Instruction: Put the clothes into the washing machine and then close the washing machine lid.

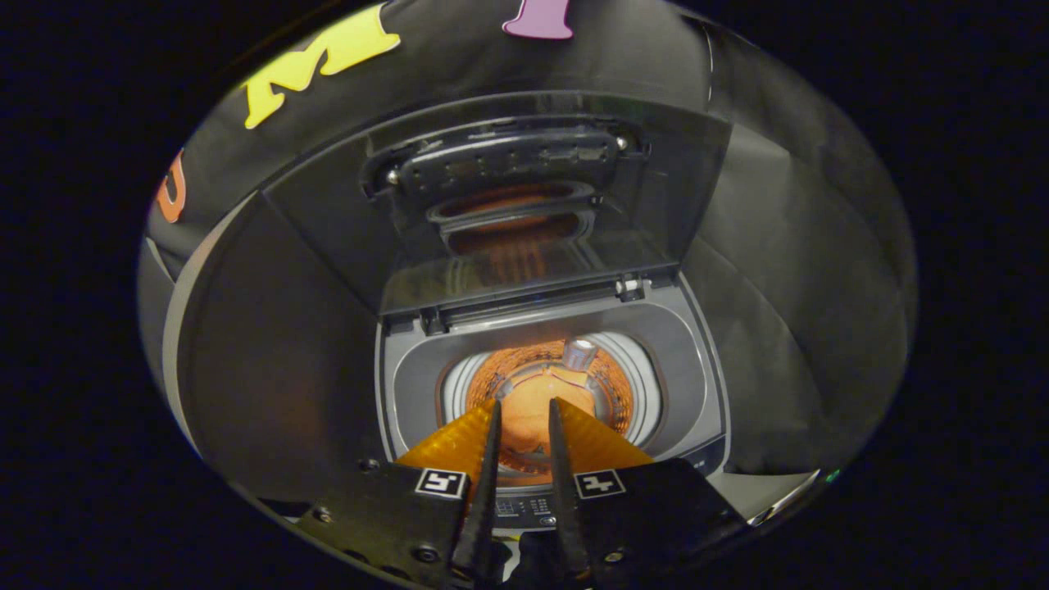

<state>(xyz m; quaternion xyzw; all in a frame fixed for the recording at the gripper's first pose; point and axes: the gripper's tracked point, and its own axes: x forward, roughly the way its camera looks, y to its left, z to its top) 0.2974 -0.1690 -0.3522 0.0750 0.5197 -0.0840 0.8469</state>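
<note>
The tool [523,406] hangs over the washing machine [549,393] with its fingers a little apart and gripping nothing, the lid [524,205] stands raised behind, and orange clothes [537,401] lie inside the drum beyond the fingertips.

Cloth-walled booth, top-loading washing machine [551,385]

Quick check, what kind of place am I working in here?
Likely a laundry setup in a cloth-walled booth: a top-loading washing machine with its lid raised, the drum open below. The gripper hangs above the drum, jaws slightly apart, holding nothing.
</note>
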